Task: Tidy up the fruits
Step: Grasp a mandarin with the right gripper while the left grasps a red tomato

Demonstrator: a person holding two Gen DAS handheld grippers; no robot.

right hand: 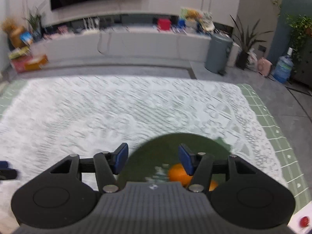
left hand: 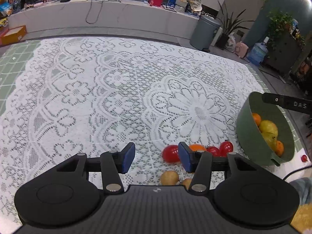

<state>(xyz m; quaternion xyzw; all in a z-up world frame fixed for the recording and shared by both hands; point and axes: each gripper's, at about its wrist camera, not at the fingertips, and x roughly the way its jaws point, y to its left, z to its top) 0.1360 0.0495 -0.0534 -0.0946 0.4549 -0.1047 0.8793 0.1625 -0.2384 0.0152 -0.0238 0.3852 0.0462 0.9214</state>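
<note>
Grey bin (left hand: 205, 32) beyond lace cloth (left hand: 117, 89)

Green bowl (left hand: 251, 136) holds oranges, apparently pears; tomatoes (left hand: 171, 153) beside.

Left gripper (left hand: 156, 159): tilted down and forward, jaws parted, nothing between the blue pads (left hand: 127, 160), black linkage arms splayed evenly to either side of the ribbed body. Right gripper (right hand: 153, 161): likewise angled downward, jaws apart with an empty gap, blue pads (right hand: 121, 160) pressing on nothing; own view smeared by motion blur. From the left wrist view, one black finger of the right gripper (left hand: 286, 102) reaching in from the right edge at mid-height, well apart from the left gripper's fingertips. No hand or sleeve clearly readable.
</note>
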